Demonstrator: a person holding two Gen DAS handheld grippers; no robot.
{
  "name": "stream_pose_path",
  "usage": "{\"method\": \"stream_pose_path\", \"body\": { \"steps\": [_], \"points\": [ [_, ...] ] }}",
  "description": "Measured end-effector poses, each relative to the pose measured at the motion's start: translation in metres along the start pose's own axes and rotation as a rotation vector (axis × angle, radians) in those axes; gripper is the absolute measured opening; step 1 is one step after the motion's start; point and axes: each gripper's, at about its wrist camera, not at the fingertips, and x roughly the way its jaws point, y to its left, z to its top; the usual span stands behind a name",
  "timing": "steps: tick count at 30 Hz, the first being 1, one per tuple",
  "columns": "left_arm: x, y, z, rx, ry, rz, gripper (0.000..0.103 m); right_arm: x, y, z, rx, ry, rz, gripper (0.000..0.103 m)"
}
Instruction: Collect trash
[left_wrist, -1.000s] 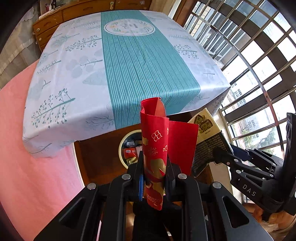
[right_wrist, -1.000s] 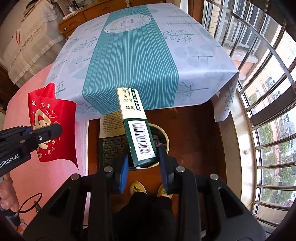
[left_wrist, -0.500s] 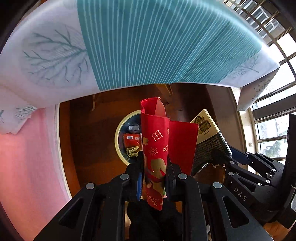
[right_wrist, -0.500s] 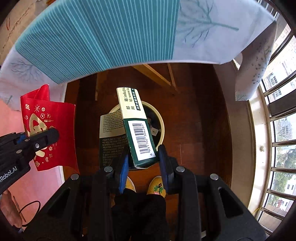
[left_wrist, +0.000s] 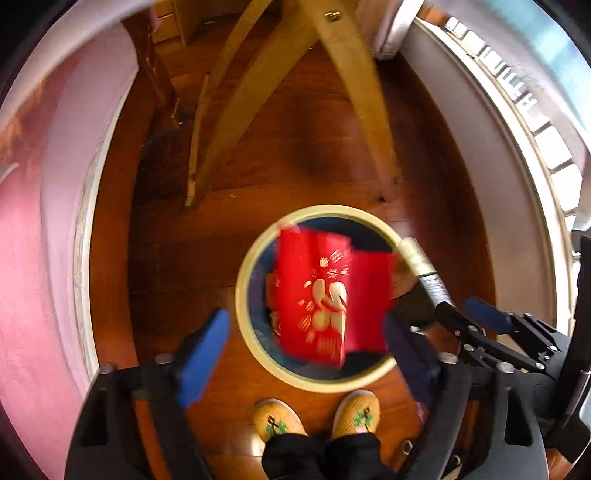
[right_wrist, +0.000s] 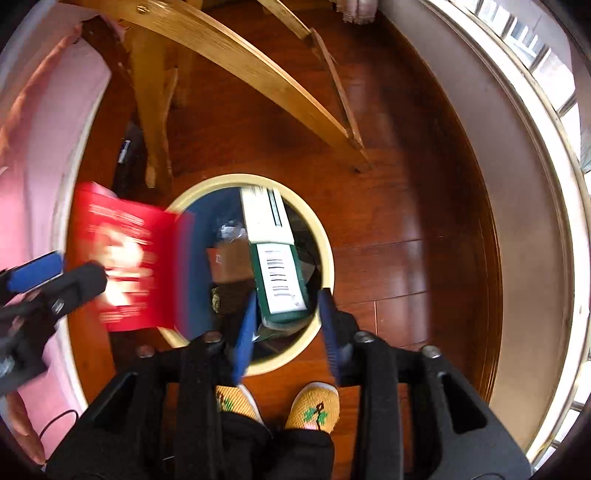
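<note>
A round cream-rimmed trash bin (left_wrist: 247, 258) stands on the wooden floor, also in the right wrist view (right_wrist: 327, 243). My left gripper (left_wrist: 306, 350) is open above it; the red packet (left_wrist: 321, 291) is blurred, free of the pads, over the bin mouth. It also shows in the right wrist view (right_wrist: 125, 258). My right gripper (right_wrist: 288, 321) is open; the green and white carton (right_wrist: 275, 258) lies between its blue pads (right_wrist: 245, 332), over the bin, apparently not touching them.
Wooden table legs (left_wrist: 354, 92) cross behind the bin. A pink cloth (left_wrist: 33, 240) hangs at left, a window sill (left_wrist: 517, 166) at right. The person's yellow slippers (left_wrist: 317, 413) stand just in front of the bin.
Both grippers tilted down from the table to over the bin. Both opened: the left let go of the red packet, the right let go of the carton.
</note>
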Motion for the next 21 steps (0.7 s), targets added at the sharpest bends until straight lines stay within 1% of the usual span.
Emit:
{"method": "stream_pose_path", "body": {
  "steps": [1, 3, 8, 14, 21],
  "points": [
    [0.006, 0.003, -0.001, 0.003, -0.001, 0.014, 0.088, 0.003, 0.0, -0.001, 0.001, -0.006, -0.001, 0.053],
    [0.014, 0.005, -0.003, 0.007, 0.006, 0.039, 0.088, 0.008, -0.001, -0.003, -0.003, -0.016, -0.009, 0.053],
    [0.017, 0.017, -0.004, -0.007, -0.002, 0.043, 0.088, 0.008, -0.001, -0.005, -0.002, -0.019, -0.009, 0.055],
    [0.0, 0.012, -0.006, 0.009, -0.025, 0.052, 0.088, -0.008, 0.003, -0.005, 0.007, -0.034, -0.007, 0.057],
    [-0.03, 0.008, -0.001, 0.012, -0.05, 0.052, 0.088, -0.033, 0.011, 0.0, 0.01, -0.052, -0.001, 0.058]
  ]
}}
